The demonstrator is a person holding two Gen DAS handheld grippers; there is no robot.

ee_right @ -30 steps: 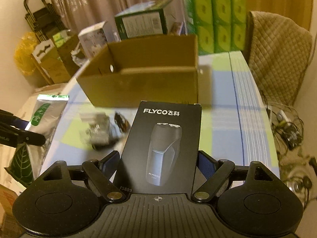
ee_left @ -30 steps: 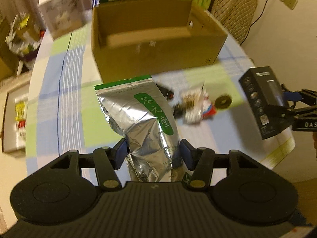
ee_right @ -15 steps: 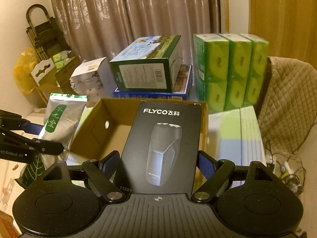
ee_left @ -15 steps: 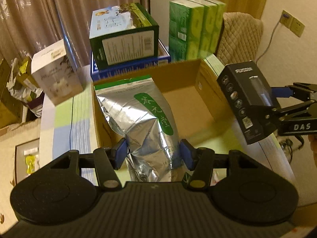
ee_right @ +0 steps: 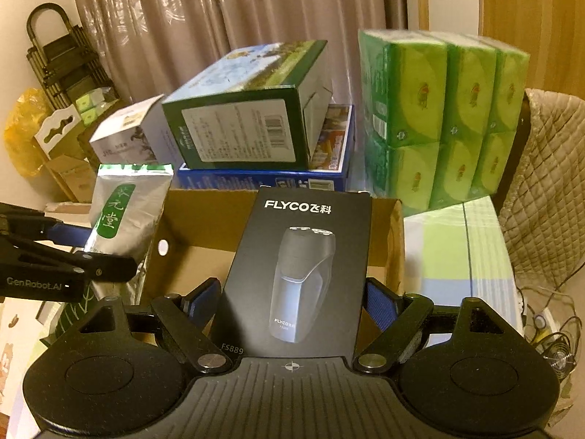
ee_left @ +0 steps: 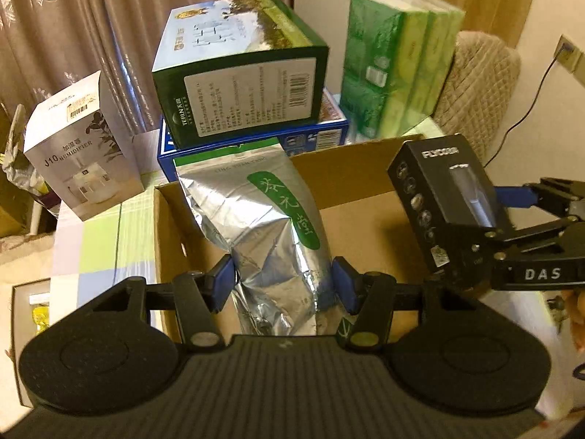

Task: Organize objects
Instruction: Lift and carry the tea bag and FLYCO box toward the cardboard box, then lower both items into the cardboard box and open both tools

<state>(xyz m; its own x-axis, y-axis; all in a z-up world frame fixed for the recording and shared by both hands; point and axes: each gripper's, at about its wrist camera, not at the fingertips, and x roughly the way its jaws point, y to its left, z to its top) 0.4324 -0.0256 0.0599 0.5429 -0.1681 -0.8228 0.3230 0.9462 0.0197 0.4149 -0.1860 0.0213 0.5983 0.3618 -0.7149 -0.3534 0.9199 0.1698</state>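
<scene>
Your left gripper [ee_left: 281, 278] is clamped on the silver tea pouch [ee_left: 267, 226], held above the open cardboard box [ee_left: 365, 226] just ahead of it. Your right gripper [ee_right: 292, 300] grips the black shaver box [ee_right: 299, 267] over the same box.

Silver foil pouch [ee_left: 270, 226]: crinkled, green top strip, green oval label with white characters. Held upright above the left part of the open cardboard box [ee_left: 365, 226], tilted slightly back.

Black shaver box [ee_right: 299, 274]: rectangular, printed "FLYCO" with an electric shaver picture. Held upright above the right part of the same box, front face toward its holder.

Cardboard box: brown, top open, interior floor bare where visible, resting on the checked tablecloth.
</scene>
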